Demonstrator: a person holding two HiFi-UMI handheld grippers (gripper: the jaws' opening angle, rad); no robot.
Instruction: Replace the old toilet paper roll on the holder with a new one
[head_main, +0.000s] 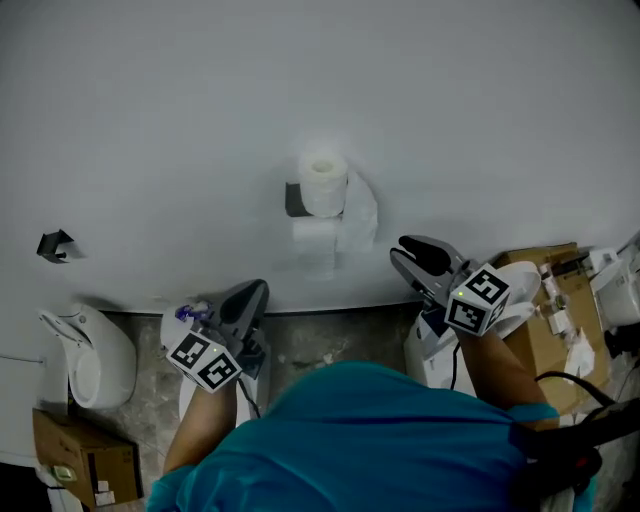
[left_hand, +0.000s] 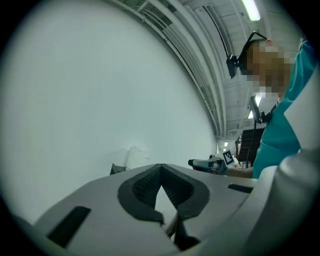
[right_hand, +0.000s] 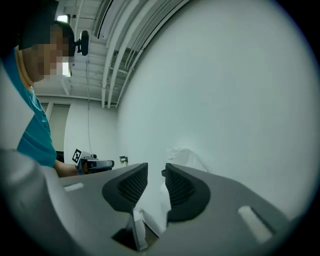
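The right gripper (head_main: 408, 252) is held with its jaws a narrow gap apart, and nothing is gripped between them. The left gripper (head_main: 256, 290) is closed on nothing, its tips meeting. Both are pointed level toward the white wall (head_main: 180, 120).

The toilet paper roll (head_main: 322, 183) is seated on the dark holder (head_main: 293, 200) fixed to that wall. It lies ahead of both grippers and between them: up and to the right of the left one, up and to the left of the right one. Neither is touching it. The right gripper is judged slightly nearer, and a loose tail (head_main: 360, 215) of paper hangs on its side of the roll.

In the right gripper view the paper (right_hand: 186, 157) is seen just beyond the parted jaws. In the left gripper view the roll (left_hand: 136, 156) is set off to the left of the closed tips.

The roll's hollow end is turned up toward the head camera, so its long axis is judged to stand upright along the wall, not across it. A lift along that axis is probably called for.
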